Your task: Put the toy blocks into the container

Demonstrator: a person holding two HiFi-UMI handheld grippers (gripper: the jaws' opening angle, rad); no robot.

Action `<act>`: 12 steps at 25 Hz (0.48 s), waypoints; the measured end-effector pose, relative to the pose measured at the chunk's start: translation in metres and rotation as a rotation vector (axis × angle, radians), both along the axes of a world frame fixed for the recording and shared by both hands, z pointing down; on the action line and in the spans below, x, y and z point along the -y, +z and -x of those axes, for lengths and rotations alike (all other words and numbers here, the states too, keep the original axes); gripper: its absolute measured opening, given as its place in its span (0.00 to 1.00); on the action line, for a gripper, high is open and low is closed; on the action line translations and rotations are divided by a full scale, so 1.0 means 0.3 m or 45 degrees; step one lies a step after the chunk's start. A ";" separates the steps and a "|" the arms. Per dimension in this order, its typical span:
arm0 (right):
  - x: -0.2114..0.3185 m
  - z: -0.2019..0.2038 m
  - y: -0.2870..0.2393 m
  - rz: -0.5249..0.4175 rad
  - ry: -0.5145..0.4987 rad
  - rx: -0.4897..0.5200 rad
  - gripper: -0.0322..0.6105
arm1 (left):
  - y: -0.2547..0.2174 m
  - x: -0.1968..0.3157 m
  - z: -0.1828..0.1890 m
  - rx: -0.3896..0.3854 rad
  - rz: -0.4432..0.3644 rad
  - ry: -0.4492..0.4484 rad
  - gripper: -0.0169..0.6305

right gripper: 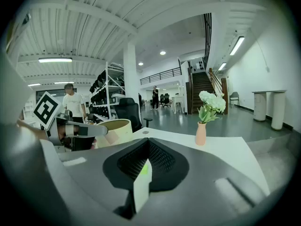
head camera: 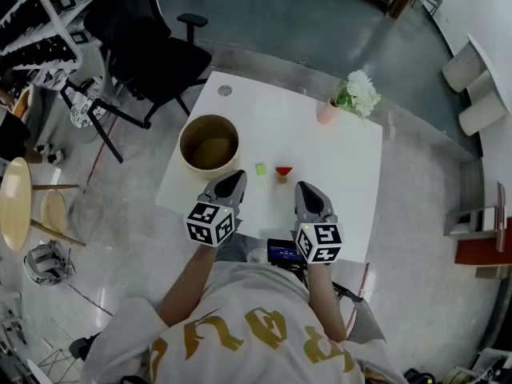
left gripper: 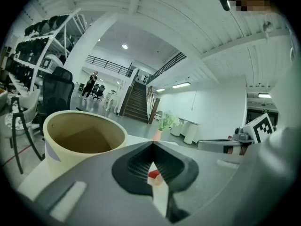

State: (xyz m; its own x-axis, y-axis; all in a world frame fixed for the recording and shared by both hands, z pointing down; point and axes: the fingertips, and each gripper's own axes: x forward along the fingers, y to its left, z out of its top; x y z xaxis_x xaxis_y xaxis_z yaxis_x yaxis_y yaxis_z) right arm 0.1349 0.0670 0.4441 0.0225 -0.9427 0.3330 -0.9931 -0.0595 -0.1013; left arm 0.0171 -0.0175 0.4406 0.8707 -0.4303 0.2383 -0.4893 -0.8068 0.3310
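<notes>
A round beige container (head camera: 210, 142) stands on the left part of the white table (head camera: 352, 174). To its right lie a small green block (head camera: 261, 169) and a red block (head camera: 283, 171) on a tan piece. My left gripper (head camera: 235, 178) hovers at the table's near edge, just below the container, shut with nothing in it. The right gripper (head camera: 305, 190) is beside it, below the red block, shut and empty too. In the left gripper view the container (left gripper: 84, 138) is close at the left, and the red block (left gripper: 154, 174) shows behind the closed tips. The green block (right gripper: 145, 169) shows likewise in the right gripper view.
A pink vase with white flowers (head camera: 352, 98) stands at the table's far right corner. A black office chair (head camera: 148, 46) is beyond the far left corner. Wooden stools (head camera: 20, 202) stand on the floor to the left. A small round disc (head camera: 225, 90) lies near the table's far edge.
</notes>
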 end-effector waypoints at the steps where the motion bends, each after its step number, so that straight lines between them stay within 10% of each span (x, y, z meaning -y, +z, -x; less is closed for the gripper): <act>1: 0.001 -0.001 0.002 0.002 -0.001 0.003 0.08 | 0.002 0.000 -0.002 0.004 -0.002 0.001 0.03; 12: -0.018 -0.022 0.034 0.035 0.033 0.036 0.08 | 0.034 -0.007 -0.013 0.049 0.000 -0.004 0.03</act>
